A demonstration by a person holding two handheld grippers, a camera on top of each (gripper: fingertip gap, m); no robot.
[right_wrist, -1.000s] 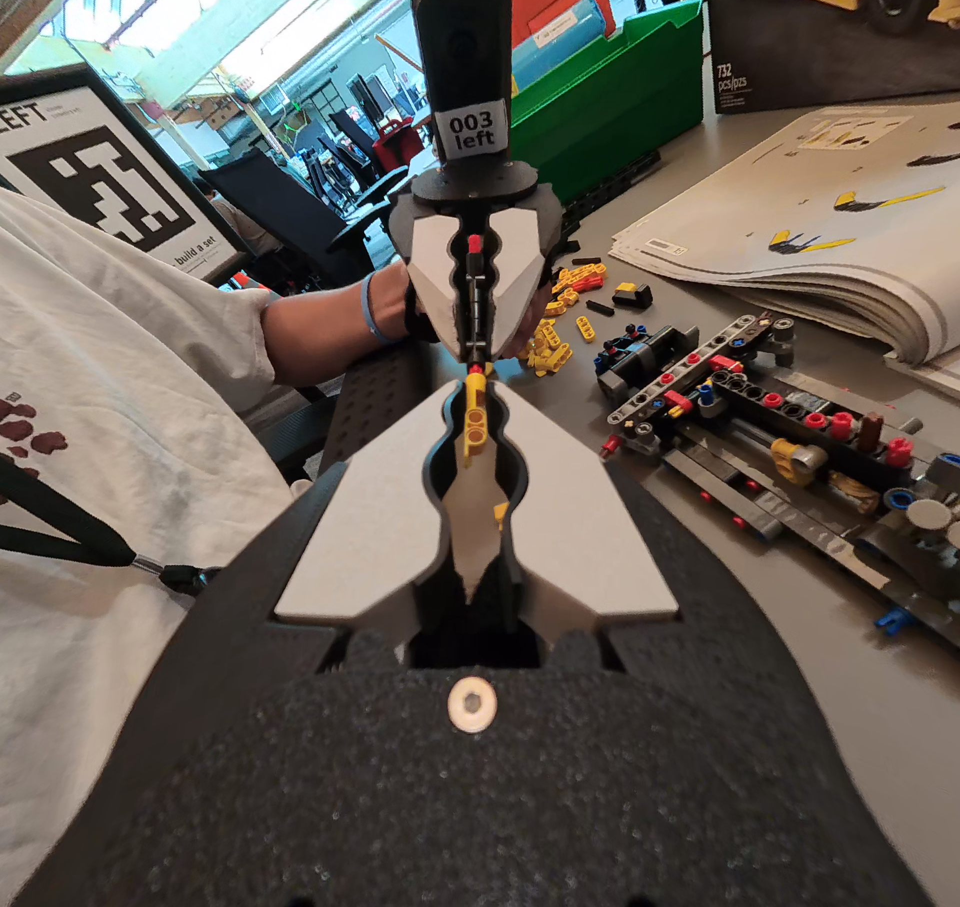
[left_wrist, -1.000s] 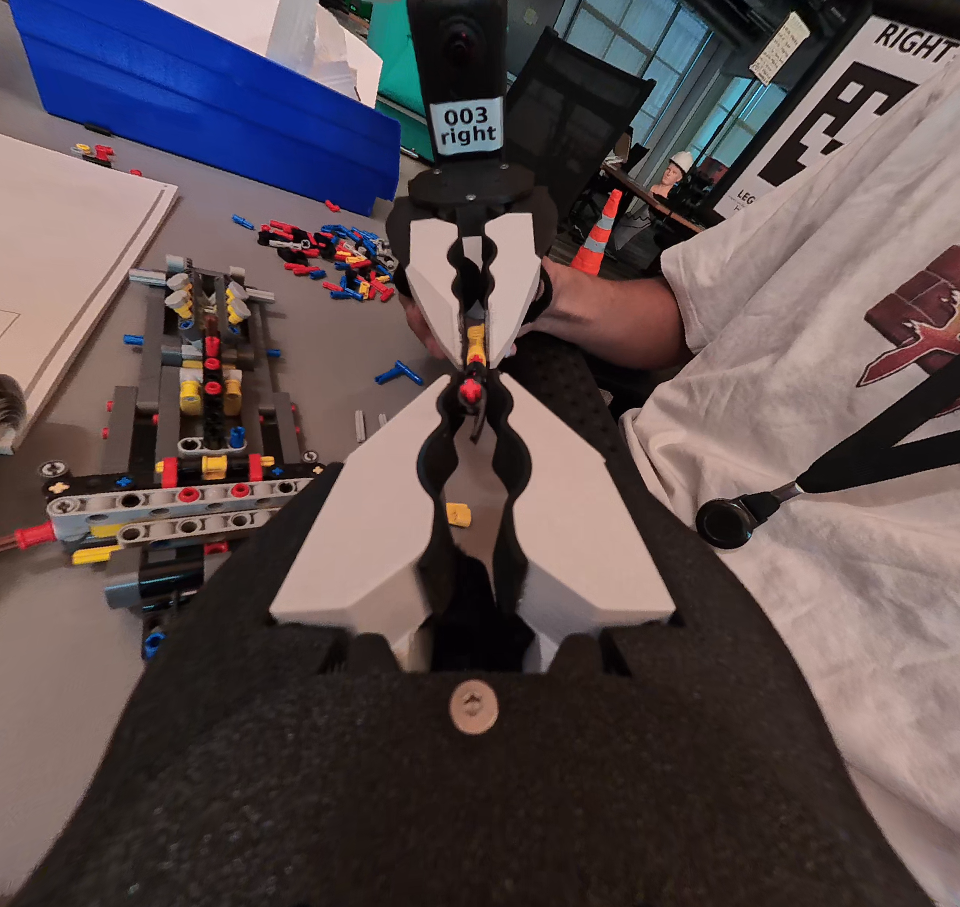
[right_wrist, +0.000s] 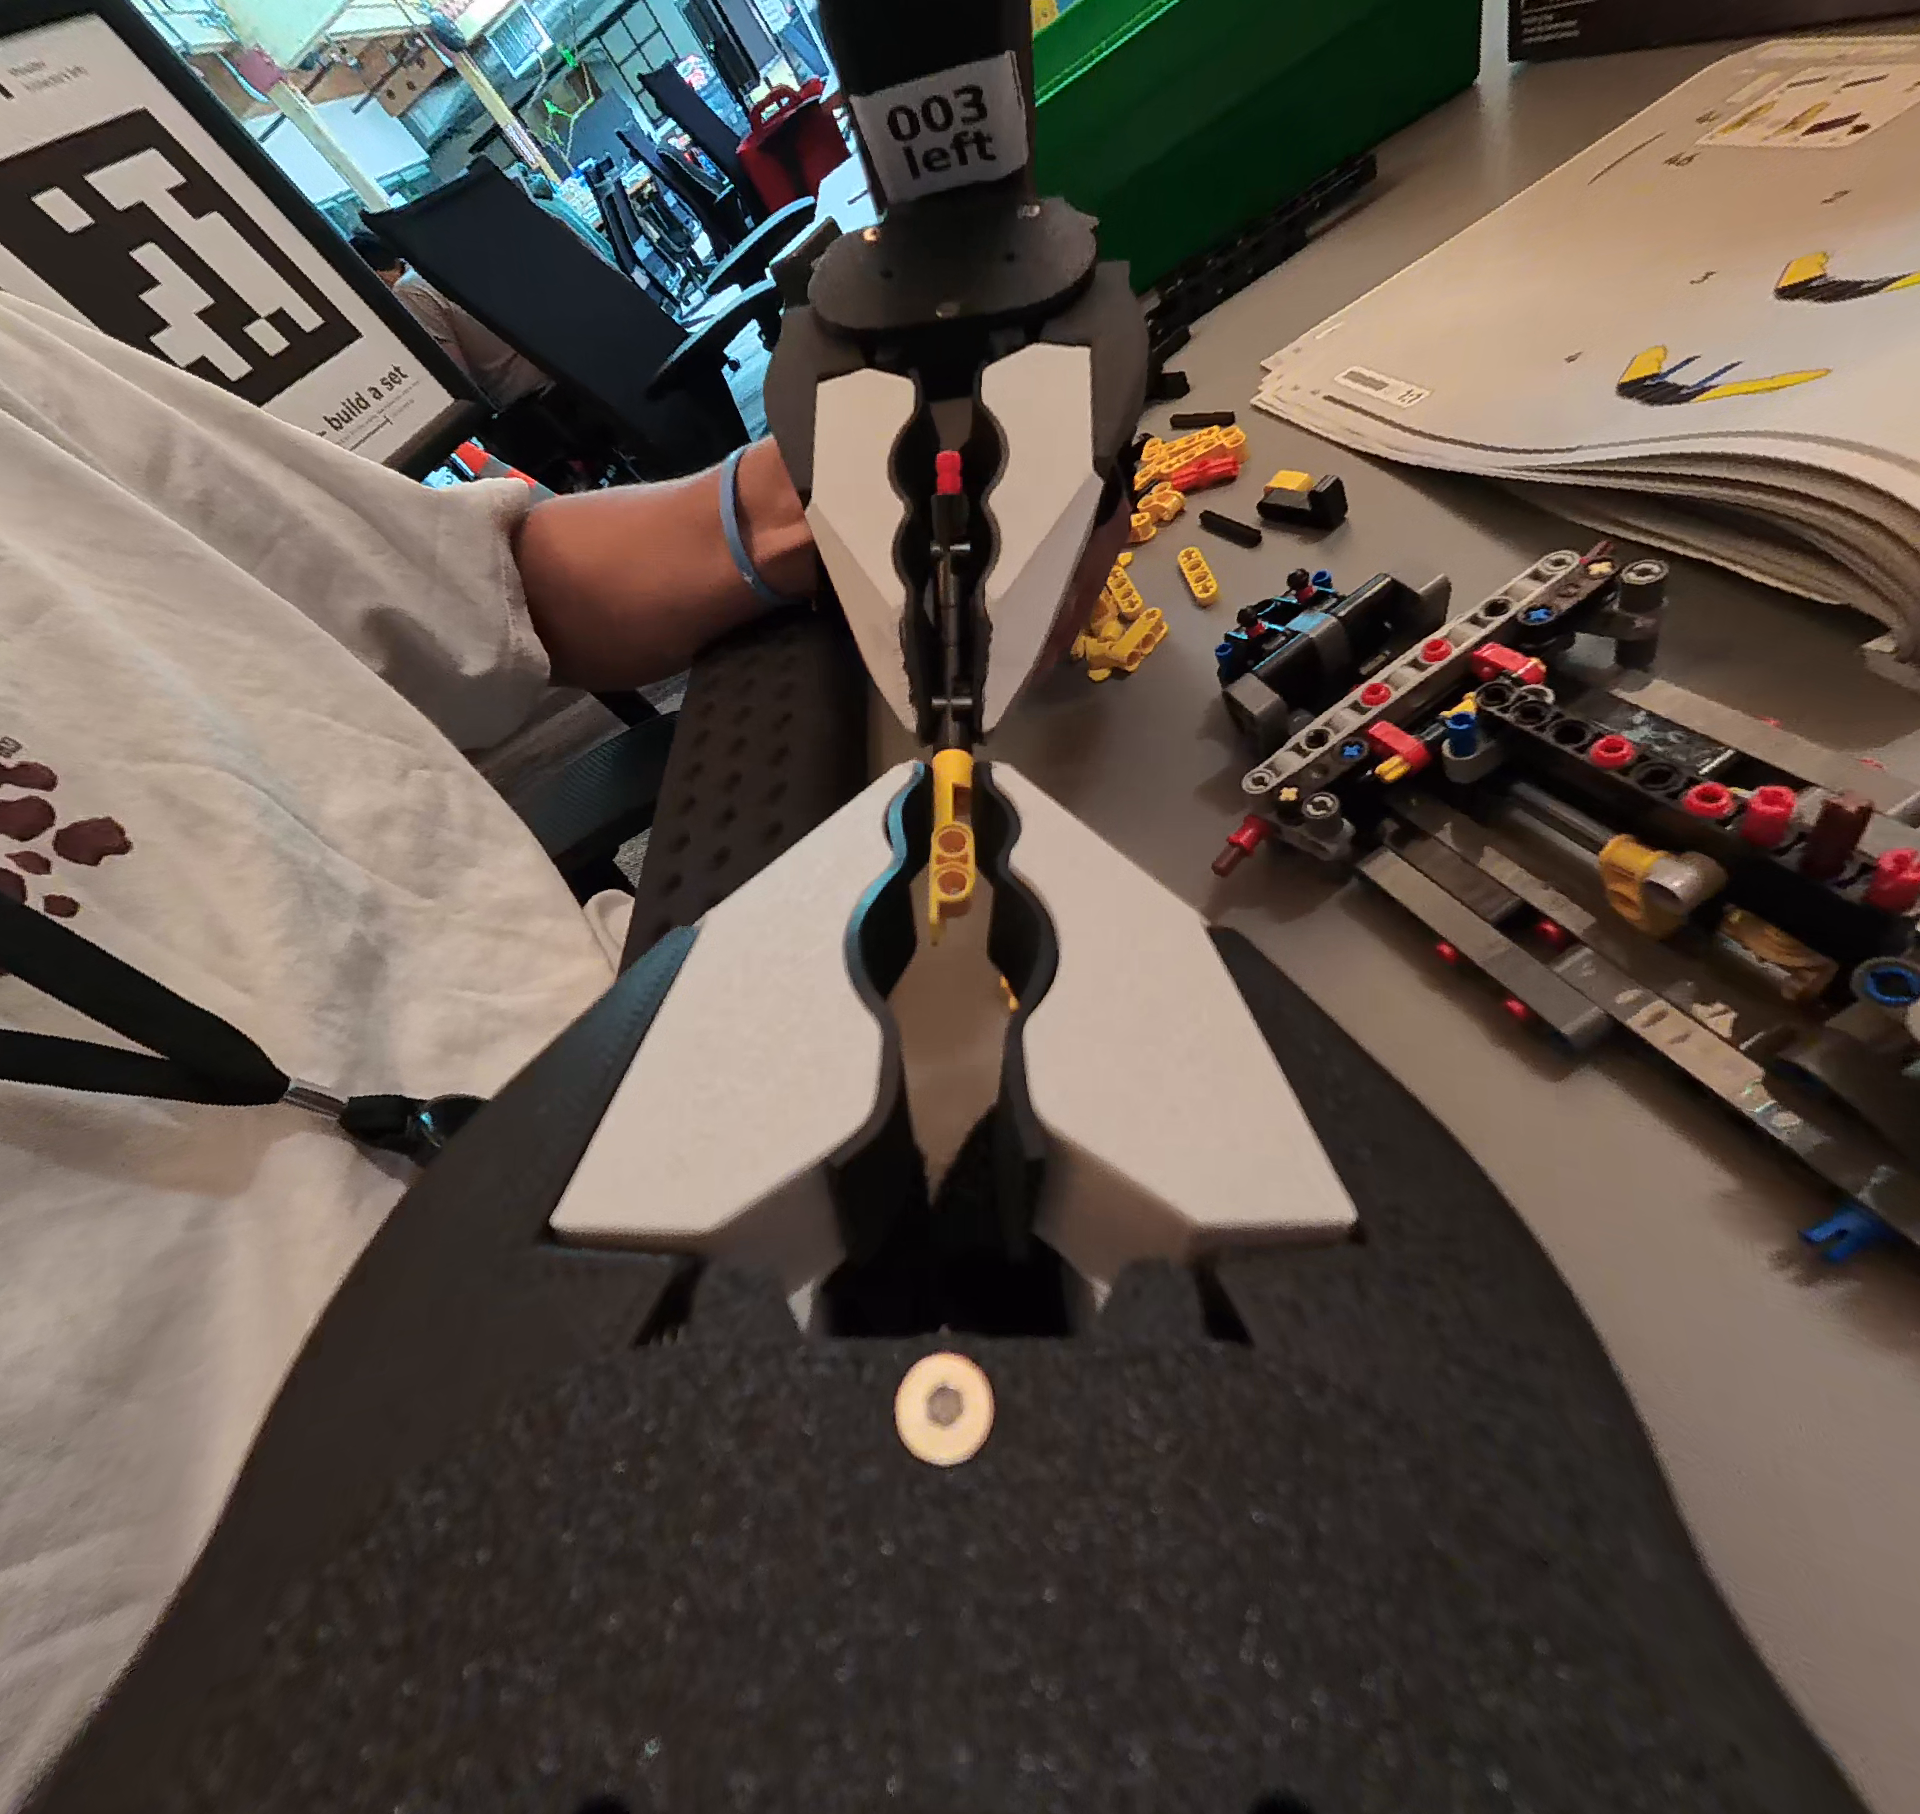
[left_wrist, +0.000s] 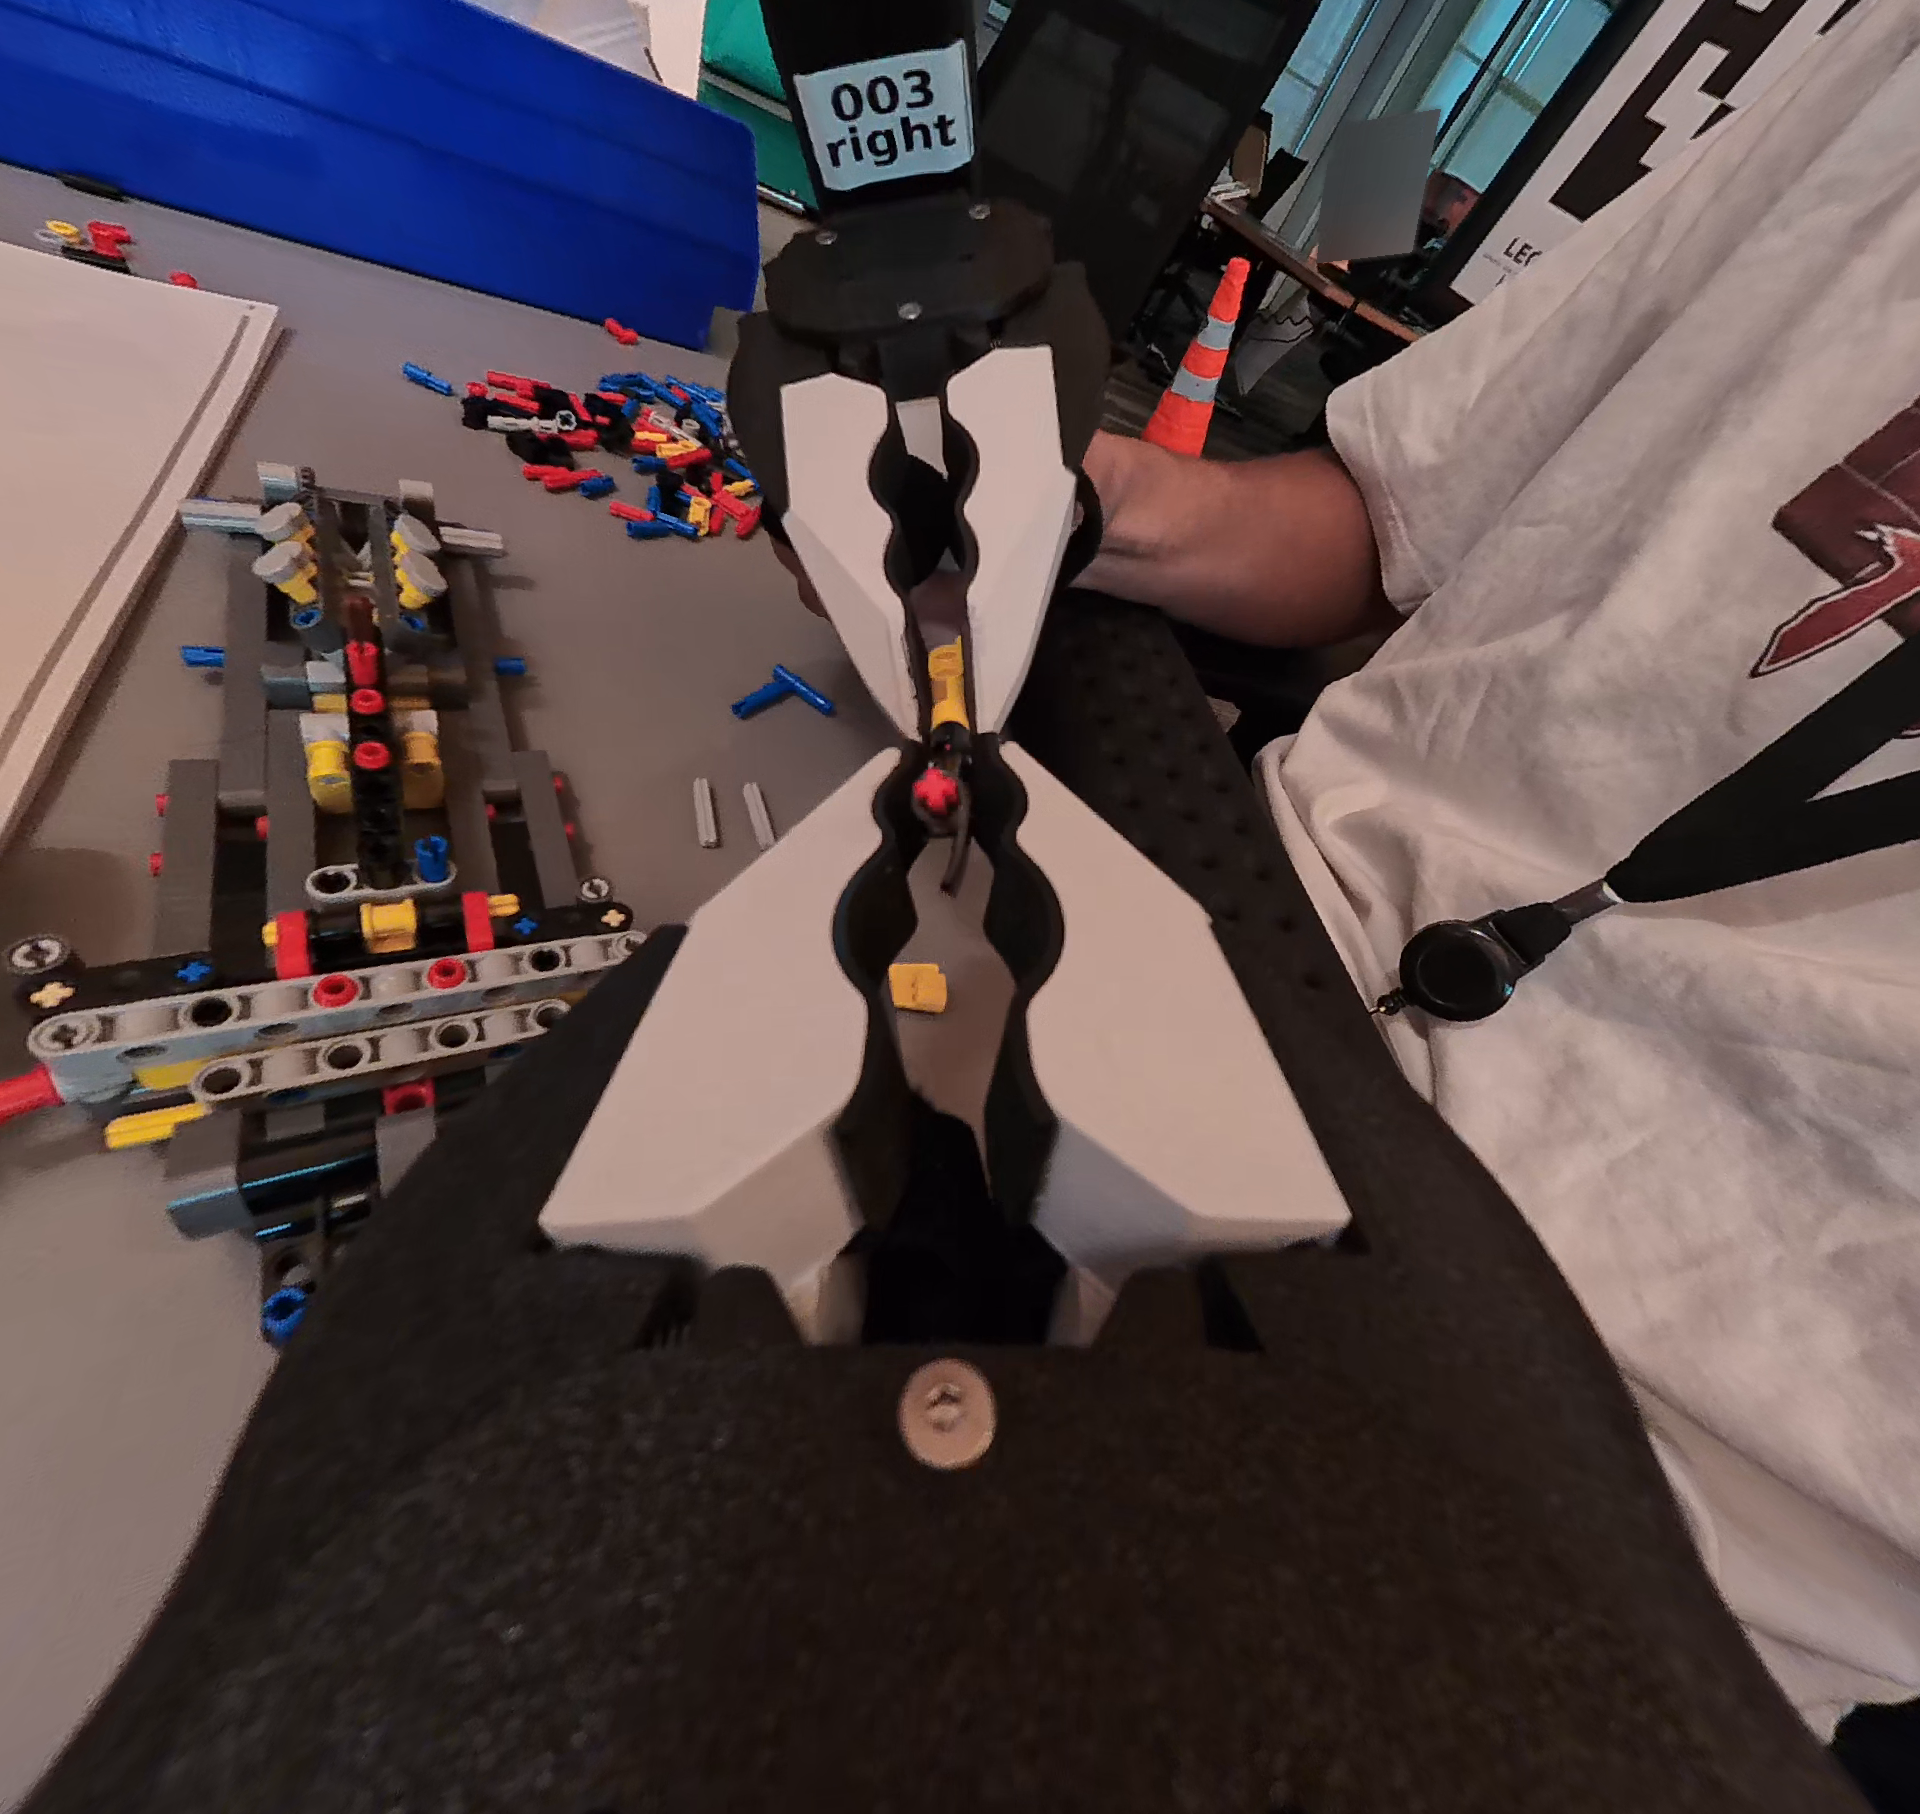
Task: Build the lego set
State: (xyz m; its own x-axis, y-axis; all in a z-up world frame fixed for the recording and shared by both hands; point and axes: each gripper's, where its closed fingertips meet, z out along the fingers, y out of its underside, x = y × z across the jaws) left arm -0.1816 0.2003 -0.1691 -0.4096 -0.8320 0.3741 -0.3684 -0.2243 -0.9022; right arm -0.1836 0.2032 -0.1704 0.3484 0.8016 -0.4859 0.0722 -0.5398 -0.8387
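Table: the grey tabletop (left_wrist: pixel 644 684) carries the whole job, with the two grippers raised over its near edge, nose to nose.
Chassis: the long dark-grey and black lego frame with red and yellow pins (left_wrist: pixel 343 808) lies flat on the table, well apart from both tools, off to the left gripper's left side.
Blue bin: a big blue plastic tub (left_wrist: pixel 364 154) stands at the far edge; white sheets poke out of it, and I can't see more of its contents.
Green bin: a green plastic crate (right_wrist: pixel 1257 71) sits beyond the paper instruction booklets (right_wrist: pixel 1662 310); its inside is hidden.
Loose parts: small red, blue and black pins (left_wrist: pixel 623 455) lie heaped on the bare table, in no container.
Left gripper (left_wrist: pixel 940 777): clamped on a thin black lego axle with a red end (right_wrist: pixel 948 580), which runs along its fingers.
Right gripper (right_wrist: pixel 951 777): pinching a small yellow lego connector with round holes (right_wrist: pixel 951 845).
Key relation: axle and connector lie on one line, tip meeting socket right between the two noses; both hands look equally near.
Next move, I'd guess: push straight together along that line; any tilt could jam the axle.
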